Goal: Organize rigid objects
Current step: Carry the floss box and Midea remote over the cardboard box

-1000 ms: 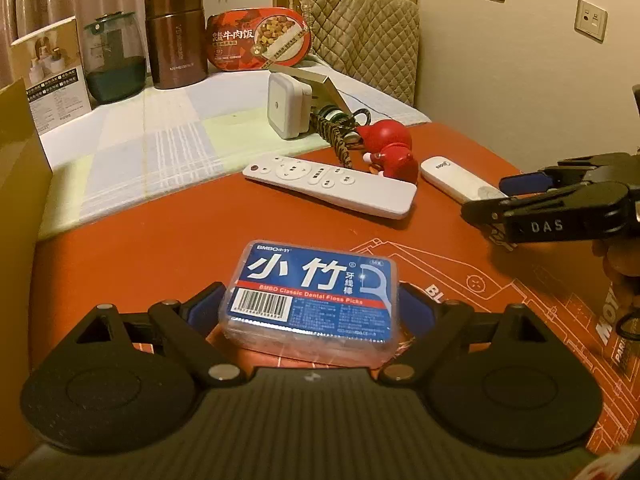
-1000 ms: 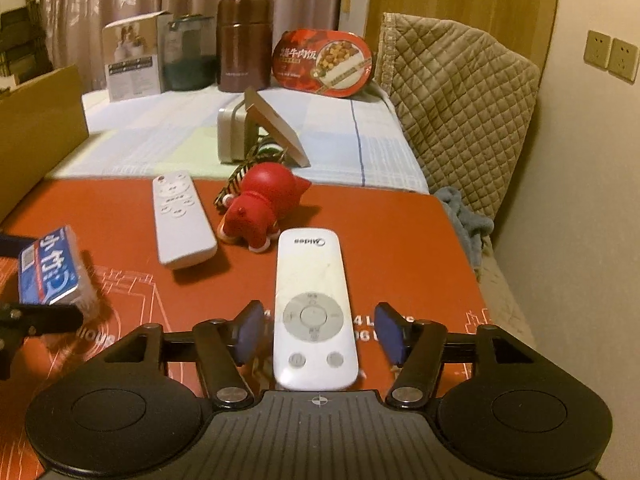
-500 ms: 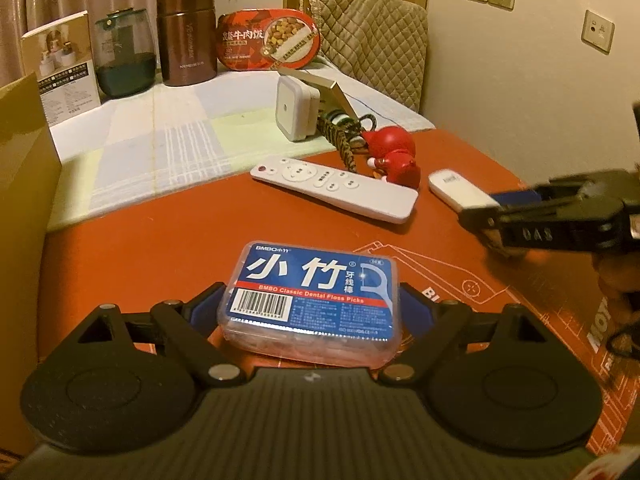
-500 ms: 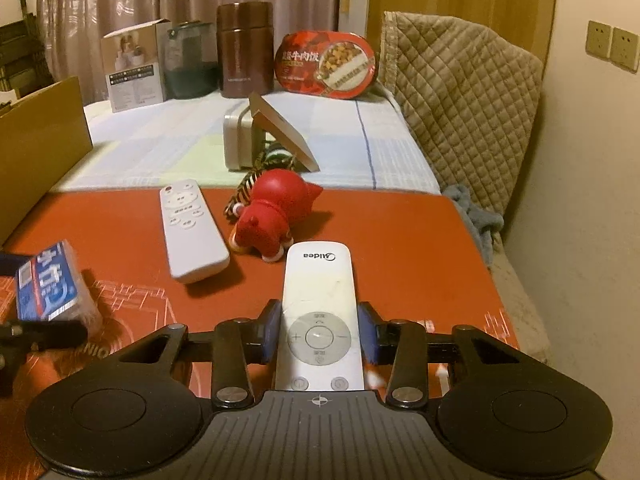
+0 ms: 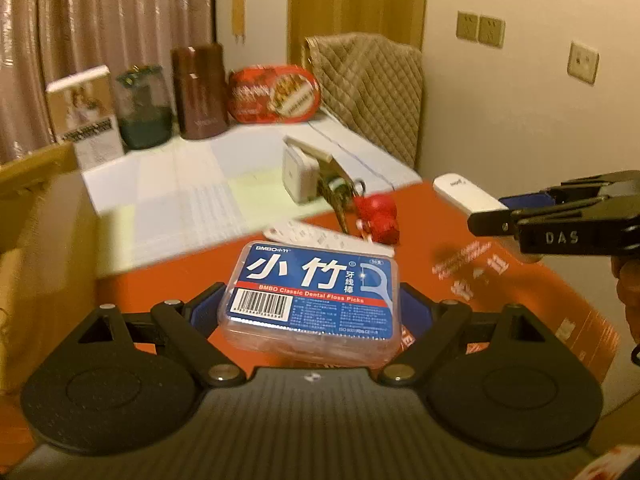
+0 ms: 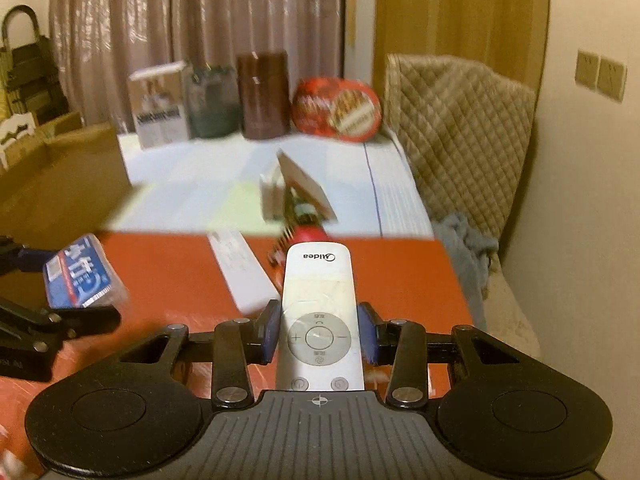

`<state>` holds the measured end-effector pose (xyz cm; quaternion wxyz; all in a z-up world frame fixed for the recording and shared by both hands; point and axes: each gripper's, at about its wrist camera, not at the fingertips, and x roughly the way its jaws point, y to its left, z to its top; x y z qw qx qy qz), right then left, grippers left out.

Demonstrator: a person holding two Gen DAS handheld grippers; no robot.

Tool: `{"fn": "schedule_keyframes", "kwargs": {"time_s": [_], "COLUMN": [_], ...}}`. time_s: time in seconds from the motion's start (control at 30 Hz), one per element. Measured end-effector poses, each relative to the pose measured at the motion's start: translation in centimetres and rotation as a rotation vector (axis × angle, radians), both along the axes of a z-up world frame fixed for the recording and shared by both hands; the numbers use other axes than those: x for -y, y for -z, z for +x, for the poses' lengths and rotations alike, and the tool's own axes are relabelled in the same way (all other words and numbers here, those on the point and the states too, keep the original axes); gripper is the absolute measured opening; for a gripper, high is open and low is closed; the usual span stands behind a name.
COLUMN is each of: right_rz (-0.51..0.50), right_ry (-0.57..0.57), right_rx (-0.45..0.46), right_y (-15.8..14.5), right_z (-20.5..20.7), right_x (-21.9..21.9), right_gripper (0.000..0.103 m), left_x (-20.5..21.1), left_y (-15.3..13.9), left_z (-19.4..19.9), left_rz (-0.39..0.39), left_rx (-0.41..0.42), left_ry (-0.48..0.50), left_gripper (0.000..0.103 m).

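Now the left gripper (image 5: 312,312) clamps the floss box (image 5: 310,296) at its two sides, lifted above the red mat (image 5: 160,280). Alongside, the right gripper (image 6: 319,334), jaws narrow, pinches the white remote (image 6: 318,312), also raised off the mat.

Red toy (image 6: 308,234) mostly hidden behind held remote (image 6: 318,312).

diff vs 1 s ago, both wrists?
The right hand-held gripper has just been closing and now clamps the Midea remote. Both it and the left hand-held gripper, already shut on the floss pick box, have lifted their loads off the red mat. The long white remote and red toy stayed put.
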<state>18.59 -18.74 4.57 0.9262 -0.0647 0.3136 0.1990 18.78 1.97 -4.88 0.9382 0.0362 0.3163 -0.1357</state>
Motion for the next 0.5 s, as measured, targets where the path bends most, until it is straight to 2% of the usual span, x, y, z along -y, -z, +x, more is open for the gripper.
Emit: {"fn": "schedule_keyframes", "kwargs": {"time_s": [0.23,0.5], "right_rz": [0.042,0.079], "right_ry": [-0.075,-0.202], "right_rx": [0.057,0.116], "right_y": [-6.6,-11.7], "right_z": [-2.4,-5.4], "right_x": [-3.5,-8.5], "right_gripper": [0.037,0.037], "left_x": [-3.2,-8.0], "left_y": [-5.6,-10.5], "left_z": [-2.2,-4.9], "left_rz": [0.009,0.018], "left_rx": [0.052,0.105], "left_ry": [-0.063,-0.148], "left_gripper": [0.086,0.086]}}
